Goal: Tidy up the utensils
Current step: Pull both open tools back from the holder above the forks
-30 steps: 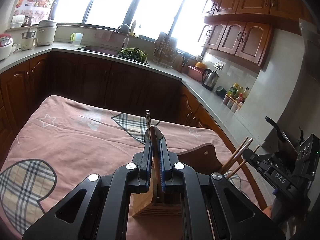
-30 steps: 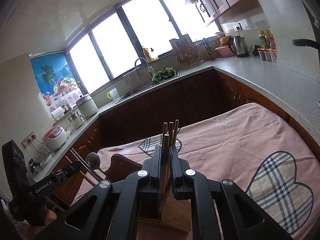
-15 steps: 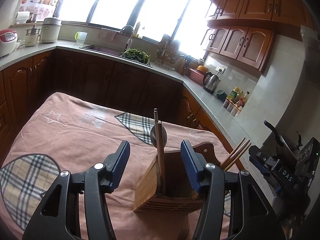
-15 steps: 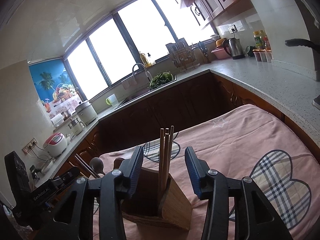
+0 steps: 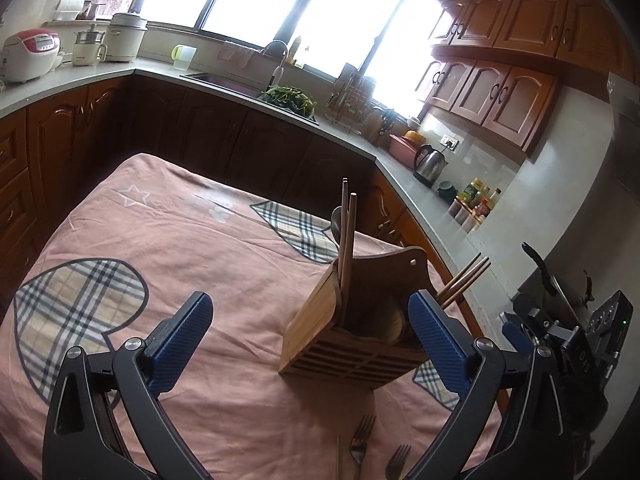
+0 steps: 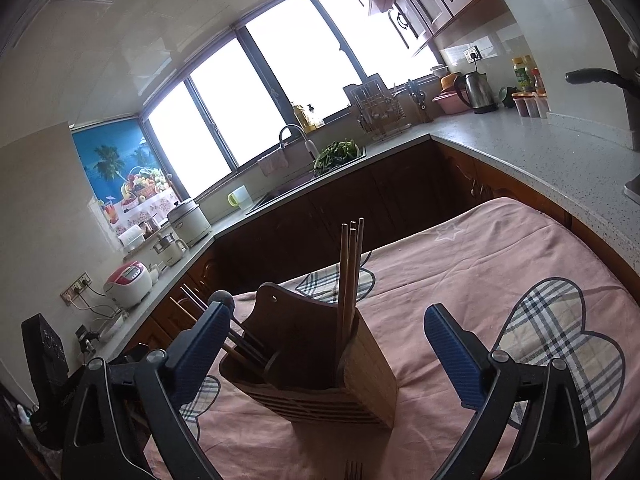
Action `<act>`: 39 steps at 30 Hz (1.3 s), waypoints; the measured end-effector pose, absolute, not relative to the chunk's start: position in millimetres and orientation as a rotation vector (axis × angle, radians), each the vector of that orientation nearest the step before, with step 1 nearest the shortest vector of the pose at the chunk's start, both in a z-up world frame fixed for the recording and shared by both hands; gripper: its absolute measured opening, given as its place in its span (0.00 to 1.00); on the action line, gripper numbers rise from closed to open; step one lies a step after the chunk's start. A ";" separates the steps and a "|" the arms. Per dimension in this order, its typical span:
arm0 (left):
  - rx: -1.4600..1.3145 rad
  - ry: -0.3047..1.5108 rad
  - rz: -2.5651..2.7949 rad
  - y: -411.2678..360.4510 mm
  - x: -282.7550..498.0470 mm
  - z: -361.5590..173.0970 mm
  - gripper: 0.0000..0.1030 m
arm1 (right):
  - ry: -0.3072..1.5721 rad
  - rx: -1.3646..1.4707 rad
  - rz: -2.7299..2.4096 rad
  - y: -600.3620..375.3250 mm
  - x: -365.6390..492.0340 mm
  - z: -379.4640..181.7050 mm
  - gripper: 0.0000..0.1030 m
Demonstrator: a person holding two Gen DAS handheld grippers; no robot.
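Note:
A wooden utensil holder (image 5: pixel 352 336) stands on the pink cloth, also in the right wrist view (image 6: pixel 320 376). Brown chopsticks (image 5: pixel 347 236) and a spoon stand upright in its left compartment; more chopsticks (image 5: pixel 464 280) lean from its right one. In the right wrist view the chopsticks (image 6: pixel 350 276) stand in the near right compartment. My left gripper (image 5: pixel 312 344) is open wide and empty, just before the holder. My right gripper (image 6: pixel 326 356) is open wide and empty, its jaws on either side of the holder. Two forks (image 5: pixel 360 444) lie on the cloth near the left gripper.
The table carries a pink cloth (image 5: pixel 160 248) with plaid hearts. Dark cabinets and a grey counter (image 5: pixel 224 84) with sink, kettle (image 5: pixel 430 162) and rice cooker ring the table. The right gripper's body (image 5: pixel 576 344) shows at the right of the left wrist view.
Both grippers have let go of their chopsticks, which now stand in the holder. Both have opened wide and drawn back a little.

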State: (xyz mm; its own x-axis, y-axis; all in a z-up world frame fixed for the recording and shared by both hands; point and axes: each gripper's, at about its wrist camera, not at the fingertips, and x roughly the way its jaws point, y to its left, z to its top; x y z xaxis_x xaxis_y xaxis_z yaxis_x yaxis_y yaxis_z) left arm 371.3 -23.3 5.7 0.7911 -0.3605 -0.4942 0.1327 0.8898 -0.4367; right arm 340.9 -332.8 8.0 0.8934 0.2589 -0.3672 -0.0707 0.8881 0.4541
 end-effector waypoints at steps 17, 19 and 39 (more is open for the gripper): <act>-0.365 0.637 -0.263 -4.7 280.0 -1.1 0.98 | 0.434 0.474 0.253 -318.6 255.8 10.3 0.96; -0.341 0.636 -0.268 -6.2 267.9 -1.4 0.98 | 0.437 0.473 0.255 -317.5 243.8 7.8 0.96; -0.159 0.574 -0.187 -12.5 158.1 -18.2 0.98 | 0.468 0.383 0.240 -298.8 143.6 -29.0 0.96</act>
